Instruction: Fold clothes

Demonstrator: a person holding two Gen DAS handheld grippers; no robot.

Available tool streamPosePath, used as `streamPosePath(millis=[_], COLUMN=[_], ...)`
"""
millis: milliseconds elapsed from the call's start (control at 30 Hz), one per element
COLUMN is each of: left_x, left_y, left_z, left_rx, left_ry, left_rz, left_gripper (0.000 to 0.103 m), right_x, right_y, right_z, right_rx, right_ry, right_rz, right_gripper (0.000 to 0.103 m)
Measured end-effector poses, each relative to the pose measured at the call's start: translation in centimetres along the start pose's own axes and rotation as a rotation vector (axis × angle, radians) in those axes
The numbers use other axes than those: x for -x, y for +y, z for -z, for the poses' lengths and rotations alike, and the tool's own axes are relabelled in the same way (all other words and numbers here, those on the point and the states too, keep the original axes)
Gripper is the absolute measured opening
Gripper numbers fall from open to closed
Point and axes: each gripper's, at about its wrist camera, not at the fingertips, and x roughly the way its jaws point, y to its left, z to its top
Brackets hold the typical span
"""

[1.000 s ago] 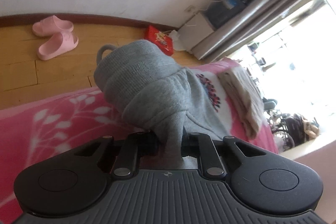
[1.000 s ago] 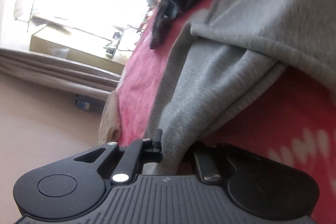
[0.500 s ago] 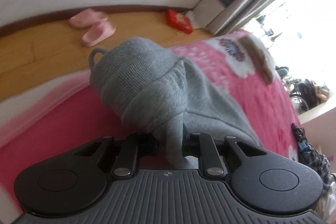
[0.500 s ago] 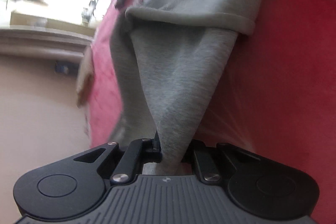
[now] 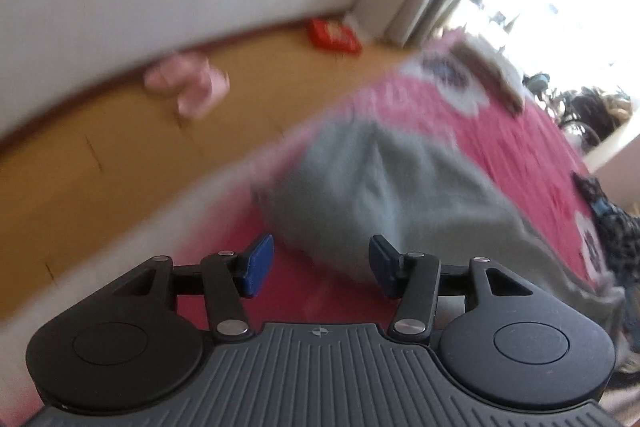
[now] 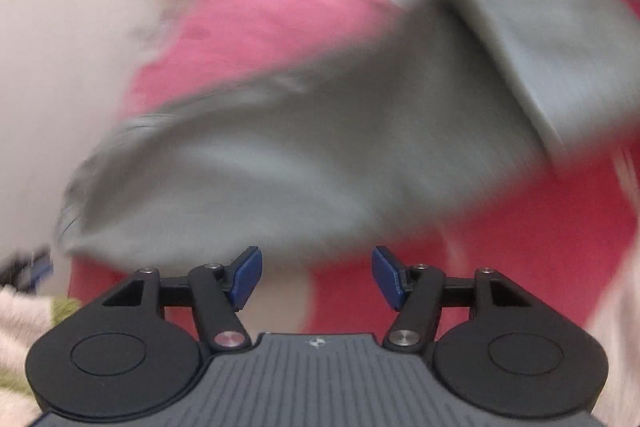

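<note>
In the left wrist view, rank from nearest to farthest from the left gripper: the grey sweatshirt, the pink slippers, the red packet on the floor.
1. Grey sweatshirt, lying on the pink blanket just ahead of the open left gripper.
2. Pink slippers, on the wooden floor, ahead and left.
3. Red packet, farther back near the wall.

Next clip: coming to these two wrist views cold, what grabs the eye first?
The grey garment sprawled on the bright pink blanket dominates both views. Close behind are the left hand-held gripper and right hand-held gripper, both open with nothing between the blue pads. Pink slippers lie blurred on the wooden floor.
</note>
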Motion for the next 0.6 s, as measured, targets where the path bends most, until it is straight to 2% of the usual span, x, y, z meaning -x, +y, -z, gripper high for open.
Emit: streamPosePath(millis=[67, 167, 233, 300, 367, 500, 600], left_x=[-0.8, -3.9, -6.7, -9.5, -11.9, -15.5, -16.7], left_y=[-1.0, -3.6, -5.5, -7.4, -8.4, -9.1, -9.3], left_z=[-2.0, -4.7, -5.9, -6.3, -6.5, -7.0, -7.0], left_rx=[-0.058, -0.249, -0.439, -0.631, -0.757, -0.850, -0.907], left_ry=[-0.040, -0.036, 0.024, 0.083, 0.138, 0.253, 0.304], left_rz=[0.031, 0.057, 0.079, 0.096, 0.097, 0.125, 0.153], left_gripper=[0.053, 0.053, 0.055, 0.055, 0.055, 0.055, 0.055], right_x=[-0.5, -4.2, -6.9, -10.0, -12.4, -16.1, -17.7], right_y=[3.3, 8.1, 11.0, 13.7, 15.1, 16.5, 15.4], right_z=[-2.0, -4.3, -5.0, -6.2, -6.7, -8.1, -8.4], right_rx=[0.175, 0.361, 0.484, 0.605, 0.703, 0.837, 0.852], right_ry=[-0.079, -0.085, -0.063, -0.046, -0.031, 0.034, 0.107], right_rz=[-0.065, -0.165, -0.198, -0.194, -0.192, -0.187, -0.189], right_gripper=[0.064, 0.064, 0.064, 0.064, 0.064, 0.064, 0.064])
